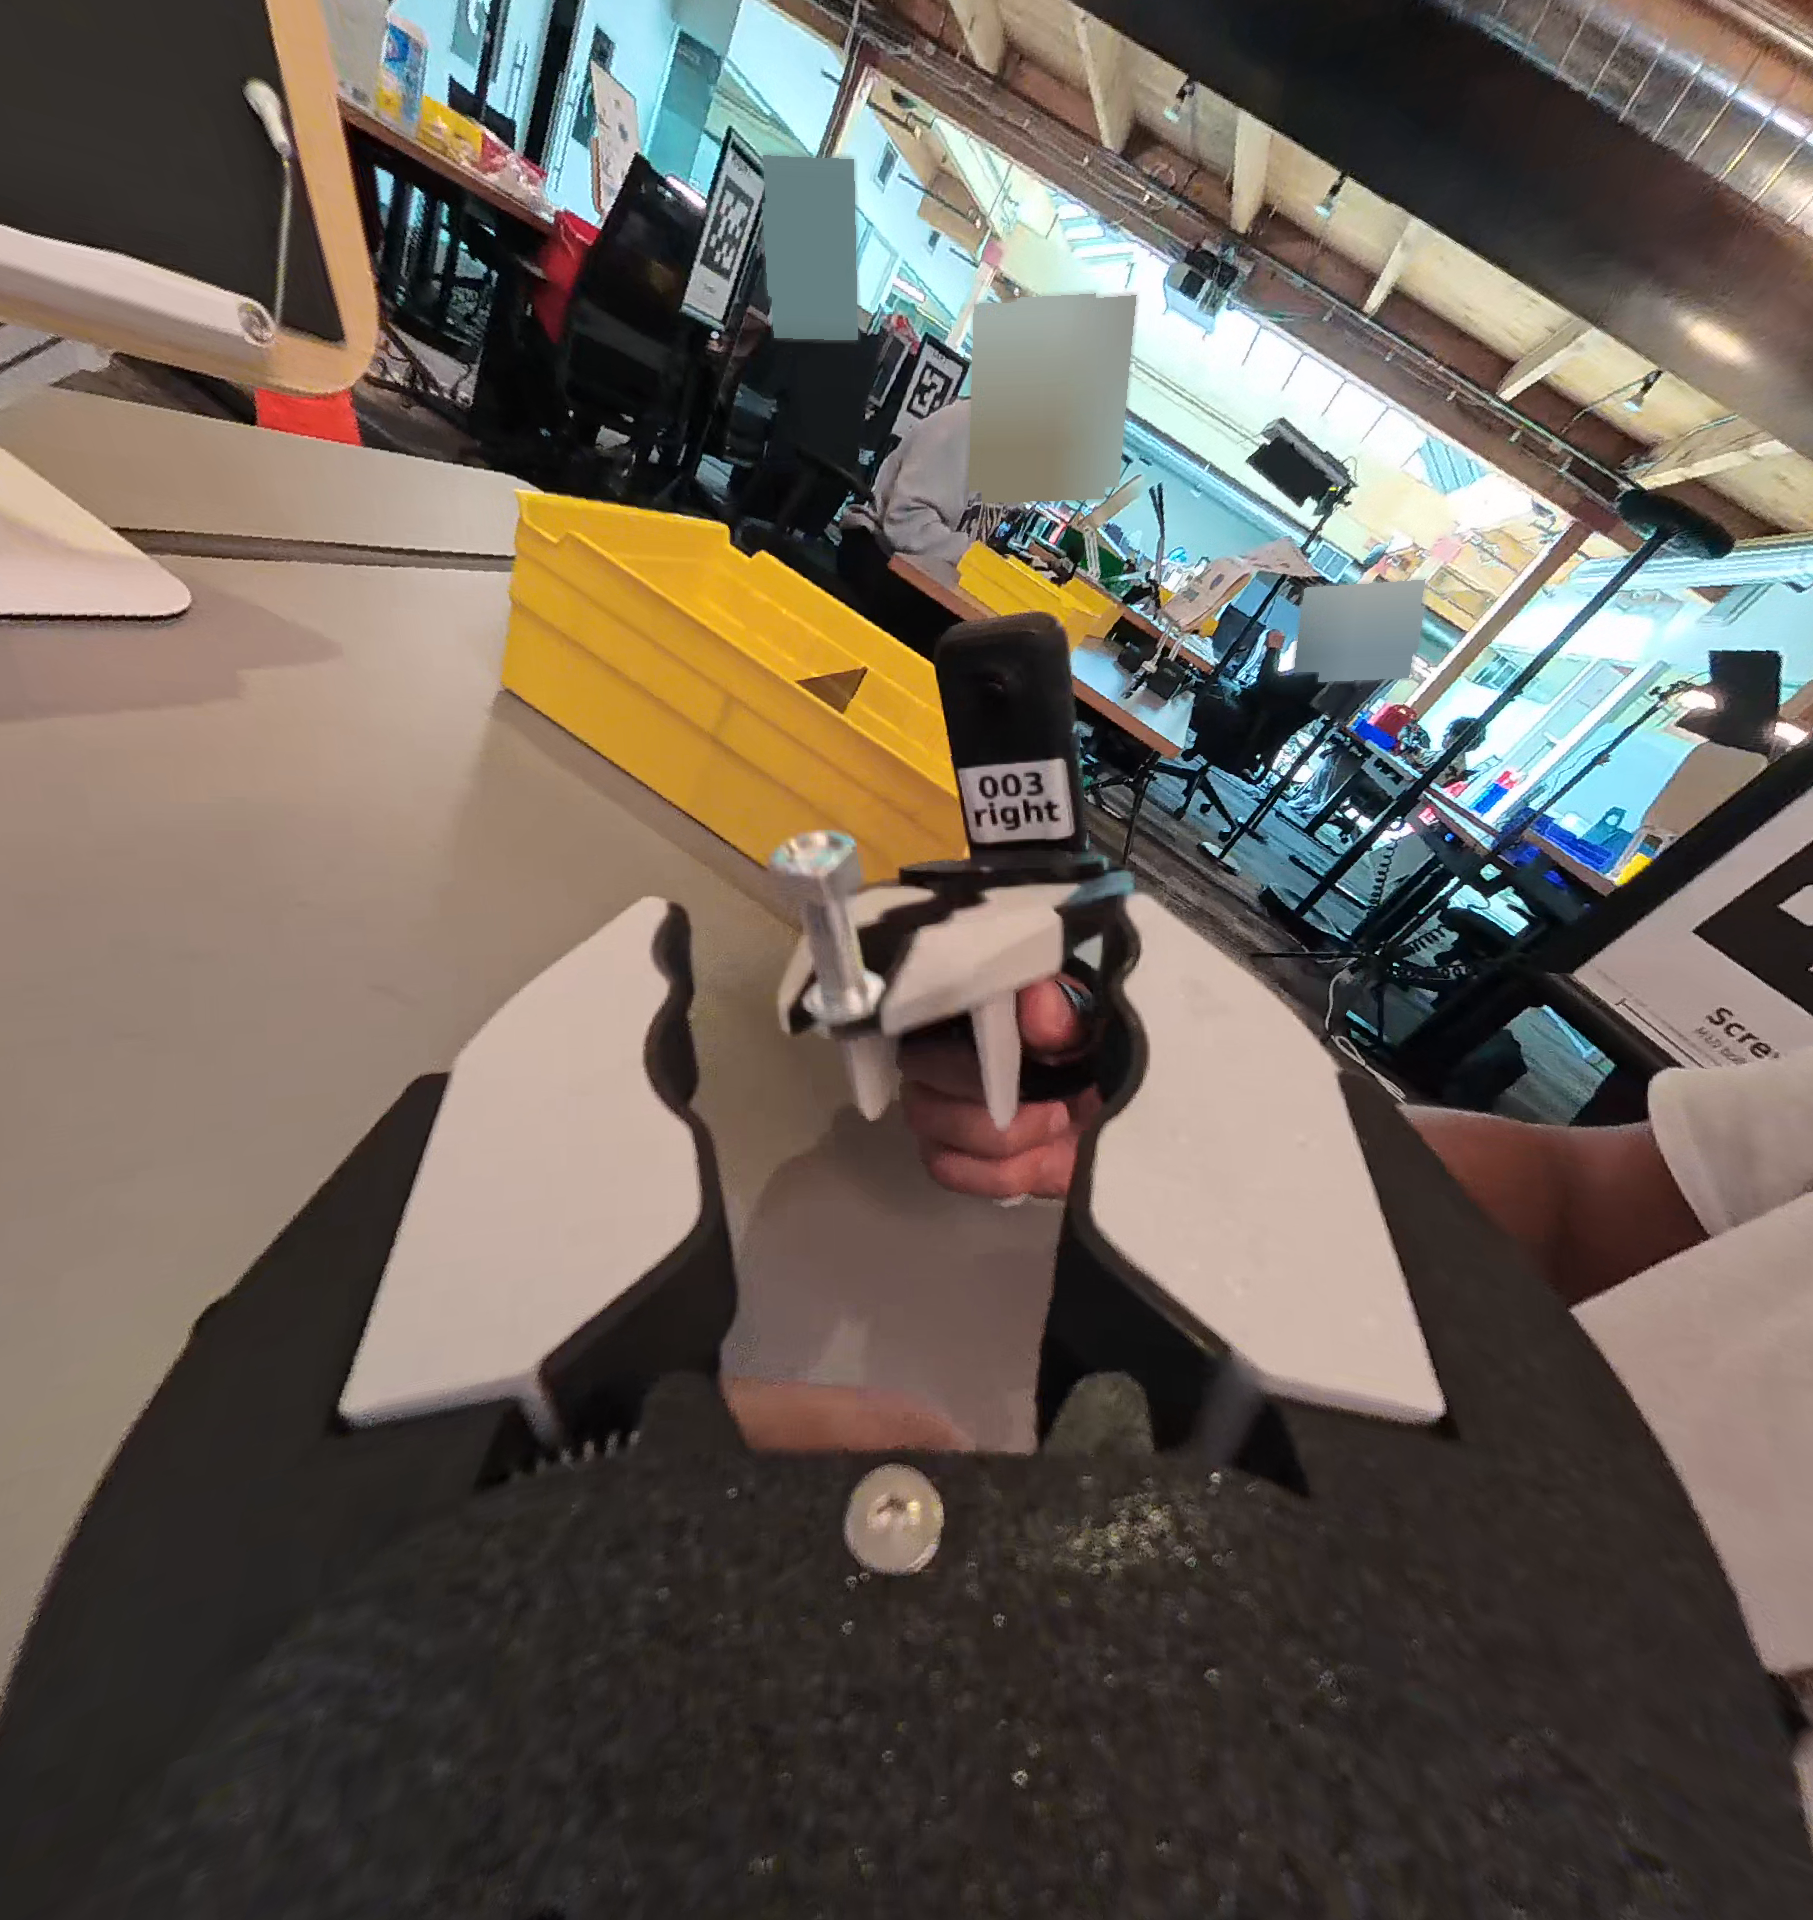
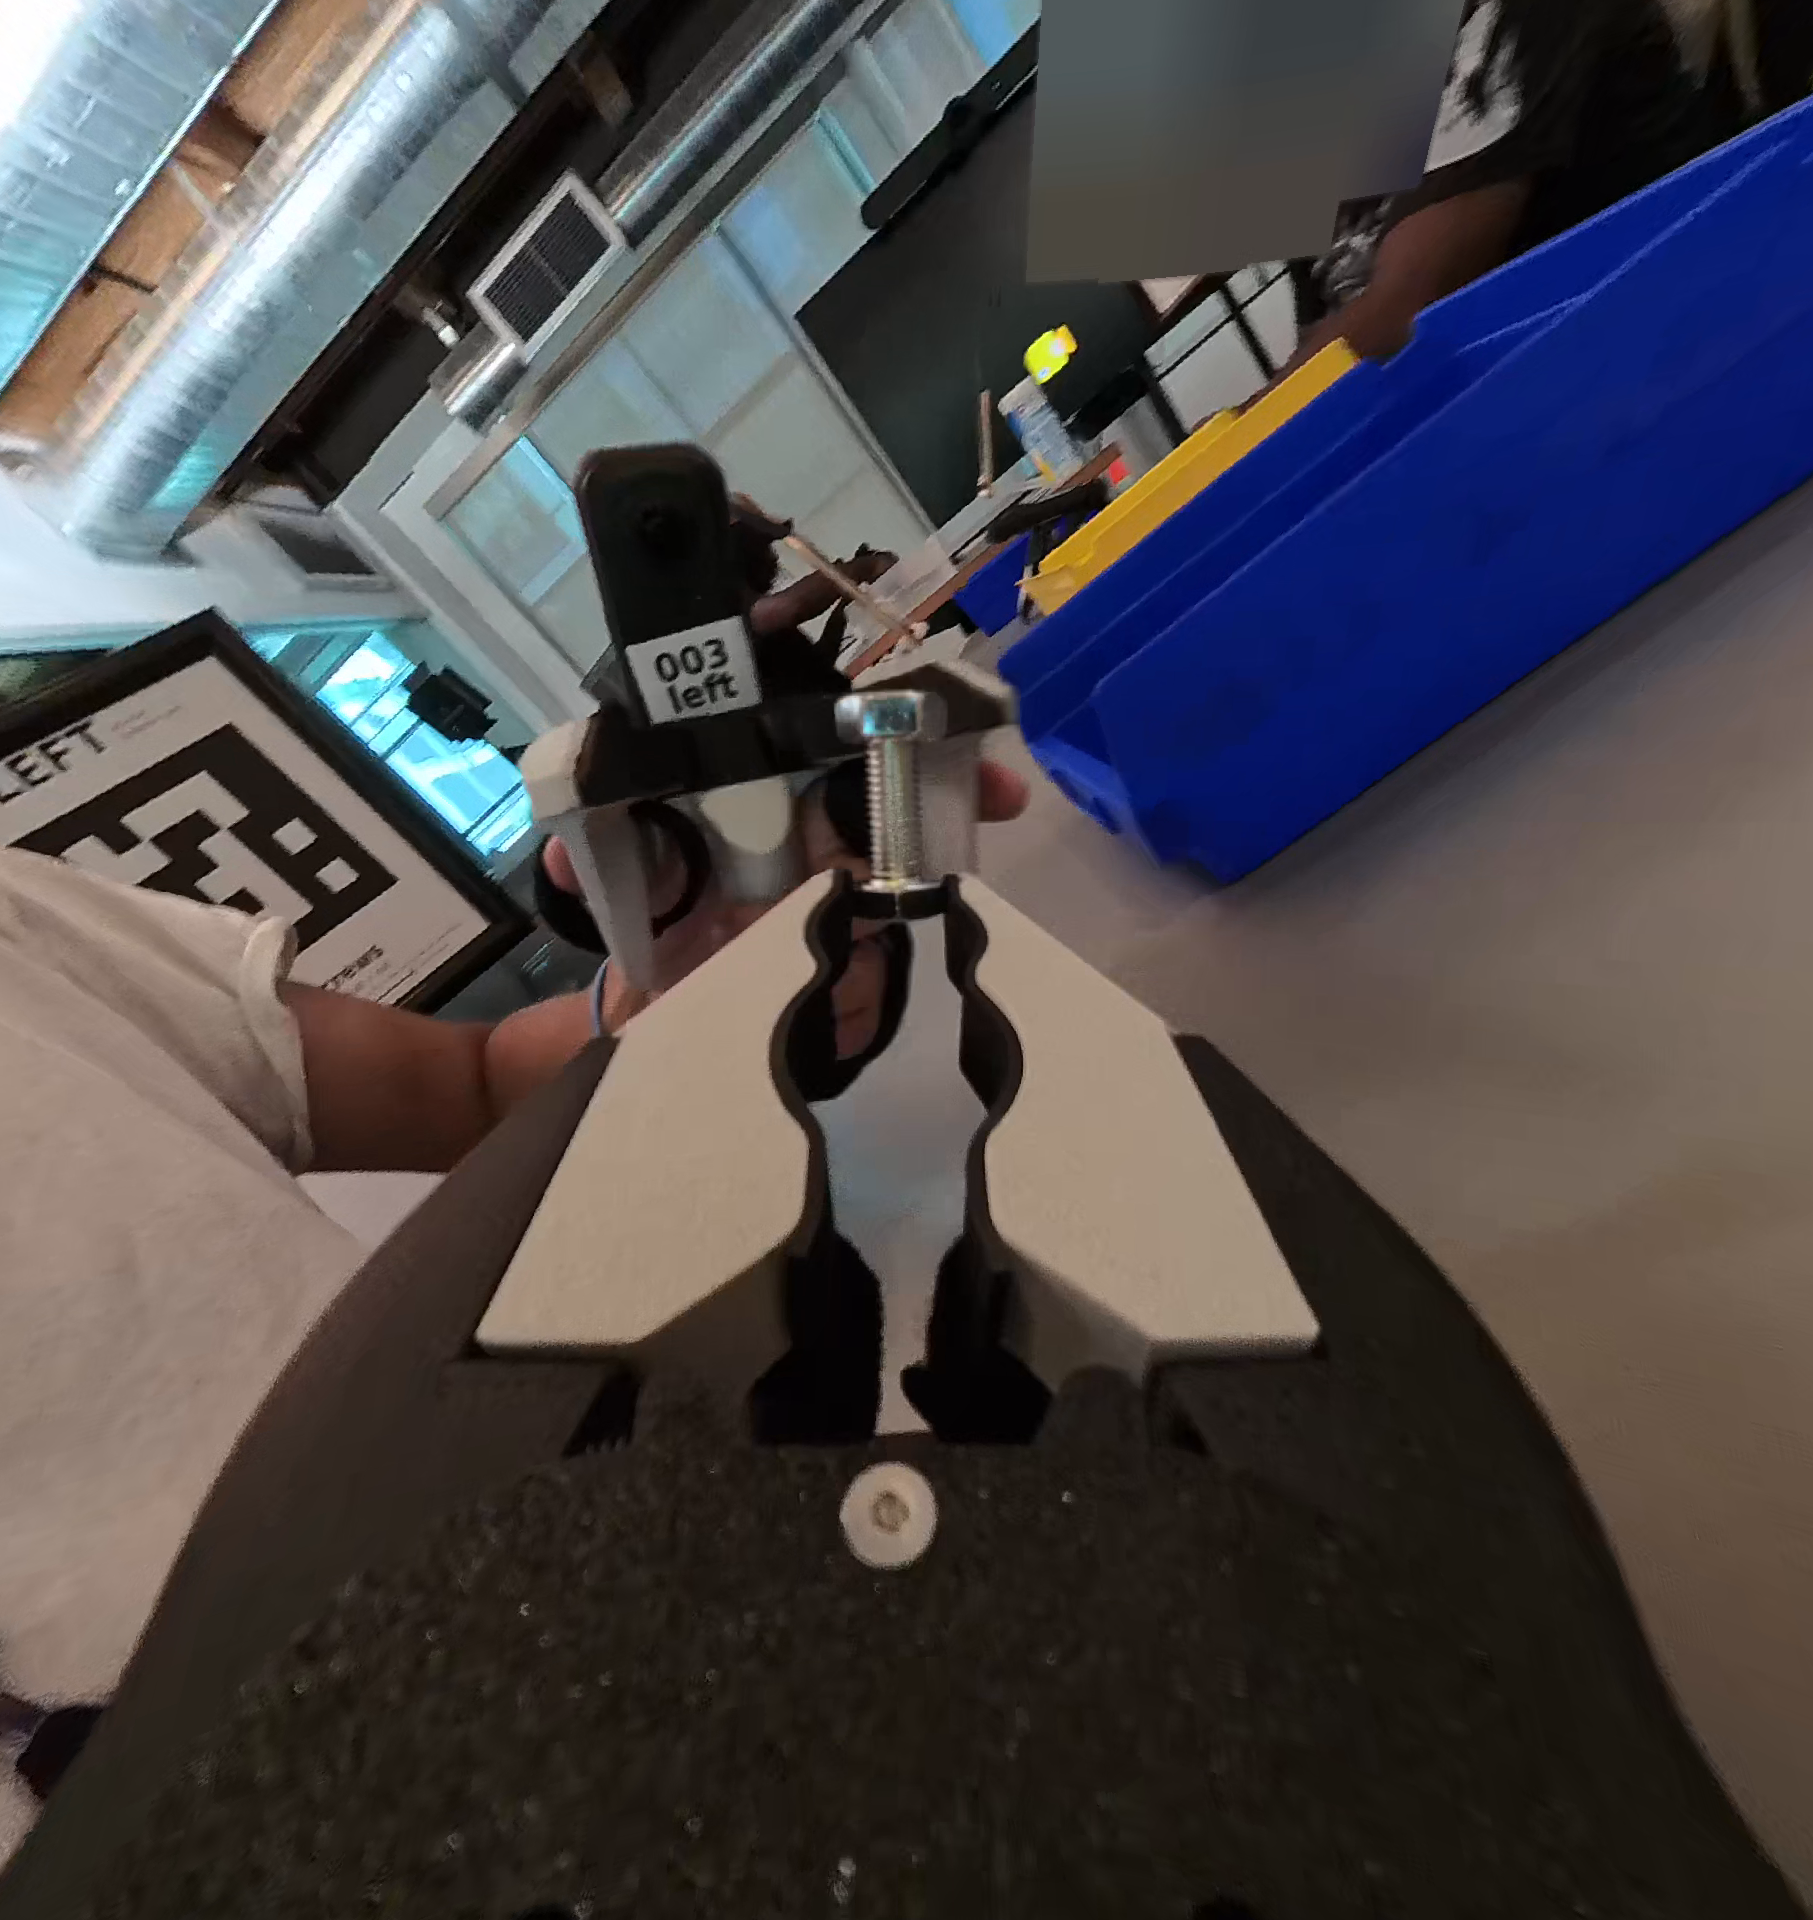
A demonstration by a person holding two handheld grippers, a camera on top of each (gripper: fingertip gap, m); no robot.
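Observation:
My right gripper (image 2: 894, 894) is shut on the lower end of a silver hex-head bolt (image 2: 894, 800), where a nut sits on the thread. The bolt stands upright above the fingertips, over the grey table (image 2: 1453, 1039). My left gripper (image 1: 897, 920) is wide open and empty, its white pads (image 1: 528, 1143) spread apart. It faces the right gripper (image 1: 860, 1003), which holds the bolt (image 1: 824, 935) in the air just beyond the open jaws. In the right wrist view the left gripper (image 2: 777, 862) shows behind the bolt, fingers apart.
A yellow bin (image 1: 694, 665) sits on the grey table (image 1: 258, 883) beyond the grippers. A blue bin (image 2: 1401, 582) lies to the right. A white monitor stand (image 1: 40, 540) is at far left. Framed black-and-white marker boards (image 2: 206, 831) (image 1: 1775, 914) stand at the sides. People work at benches behind. My two grippers' fingertips are within a few centimetres of each other.

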